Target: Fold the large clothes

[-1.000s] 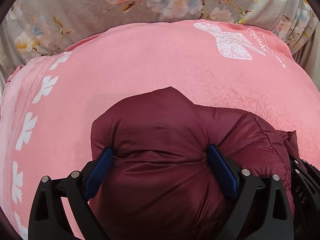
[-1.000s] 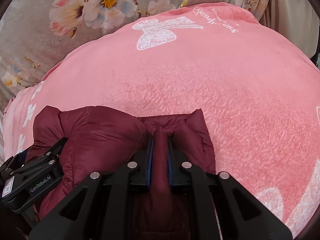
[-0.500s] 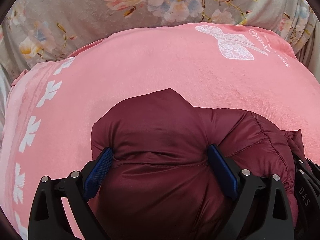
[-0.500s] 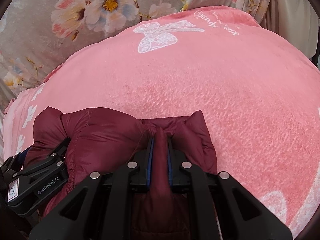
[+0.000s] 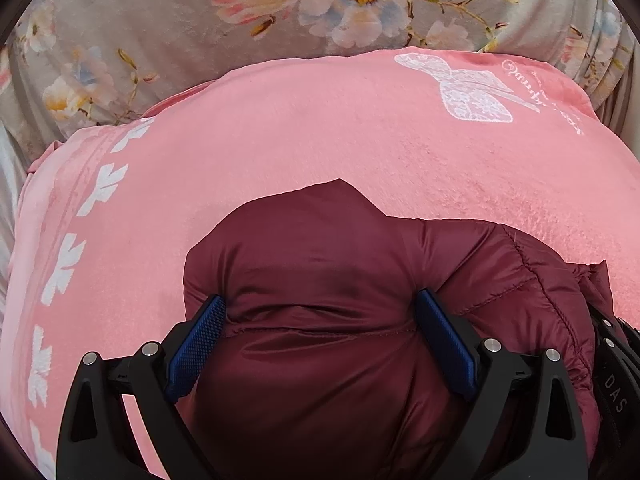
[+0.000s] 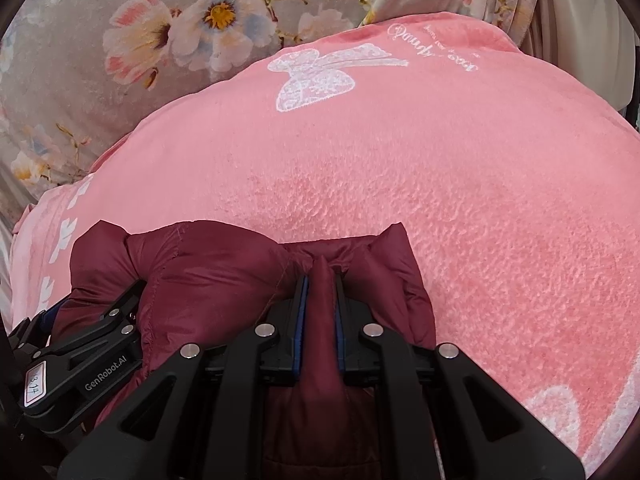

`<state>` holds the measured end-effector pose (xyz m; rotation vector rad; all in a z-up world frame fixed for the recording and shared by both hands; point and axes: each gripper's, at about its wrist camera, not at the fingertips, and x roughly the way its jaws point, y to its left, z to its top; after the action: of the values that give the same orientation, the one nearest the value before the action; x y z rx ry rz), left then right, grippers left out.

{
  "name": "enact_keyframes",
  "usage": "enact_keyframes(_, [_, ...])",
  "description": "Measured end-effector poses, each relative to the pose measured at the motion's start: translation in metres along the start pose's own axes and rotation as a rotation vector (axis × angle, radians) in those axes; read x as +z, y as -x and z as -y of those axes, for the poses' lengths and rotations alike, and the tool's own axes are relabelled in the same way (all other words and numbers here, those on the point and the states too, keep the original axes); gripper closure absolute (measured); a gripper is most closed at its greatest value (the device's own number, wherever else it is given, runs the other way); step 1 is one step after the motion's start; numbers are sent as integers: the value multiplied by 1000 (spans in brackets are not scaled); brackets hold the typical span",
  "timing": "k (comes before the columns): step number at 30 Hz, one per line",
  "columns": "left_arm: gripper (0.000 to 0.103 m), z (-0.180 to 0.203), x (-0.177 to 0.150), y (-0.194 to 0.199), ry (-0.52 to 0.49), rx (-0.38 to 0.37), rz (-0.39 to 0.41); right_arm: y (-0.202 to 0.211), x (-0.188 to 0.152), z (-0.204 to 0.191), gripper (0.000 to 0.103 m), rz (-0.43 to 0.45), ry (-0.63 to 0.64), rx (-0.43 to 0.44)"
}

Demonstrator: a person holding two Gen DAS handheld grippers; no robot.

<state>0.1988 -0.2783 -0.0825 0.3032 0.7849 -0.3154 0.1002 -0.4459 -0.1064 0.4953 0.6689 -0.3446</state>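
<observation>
Dark maroon quilted puffer jacket (image 5: 320,288) of glossy padded fabric, bunched into a mound on a pink plush blanket (image 5: 304,128), directly ahead of and under both tools. Left gripper (image 5: 320,324), black frame with blue textured pads: jaws stand wide apart with a thick fold of the jacket filling the gap, each pad pressed into the fabric, which bulges up beyond the fingertips; grasping the jacket. Right gripper (image 6: 320,300), same build: jaws nearly closed, pinching a narrow upright ridge of the jacket between the blue pads; clenched on the fabric. The two tools sit just beside each other, the left gripper's black body showing at the lower left of the right wrist view, the right gripper's at the lower right edge of the left wrist view, with the jacket spanning between them. Stitched quilting lines run across the jacket to the right of the left gripper. Writing: "GenRobot.AI" in white on the side of the left gripper (image 6: 106,374); a small white tag beside it with handwritten digits, seemingly "314"; "DAS" on the right gripper's body (image 5: 616,394). The blanket carries a white lace-pattern bow print (image 6: 320,74) far ahead of the tools, with cursive script next to it, too distorted to read, and a row of white leaf motifs (image 5: 64,264) along its left border. Beyond the blanket, a grey floral-print cloth (image 5: 280,4).
</observation>
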Motion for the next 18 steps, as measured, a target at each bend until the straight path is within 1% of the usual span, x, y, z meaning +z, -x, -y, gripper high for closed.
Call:
enact_keyframes(2, [9, -5, 1, 3, 4, -19, -17, 7, 2, 11, 93, -19, -51, 47])
enact_keyframes(3, [9, -9, 0, 8, 5, -35, -34, 15, 2, 16, 90, -27, -77, 55])
enact_keyframes(4, [9, -13, -2, 14, 12, -49, -46, 26, 1, 21, 82, -24, -99, 63])
enact_keyframes(6, [10, -28, -9, 36, 52, -89, -63, 55, -5, 29, 76, 1, -120, 69])
enact_keyframes(9, [10, -38, -21, 61, 56, -124, -77, 85, -17, 32, 76, -13, -92, 71])
enact_keyframes(11, [10, -40, -32, 74, 48, -118, -91, 97, -28, 29, 76, -25, -54, 67])
enact_keyframes(15, [11, -37, -50, 78, 39, -116, -148, 93, -48, 23, 77, -74, -15, 38])
enact_keyframes(18, [10, -33, -61, 76, 36, -102, -159, 83, -58, 23, 78, -93, -13, 24])
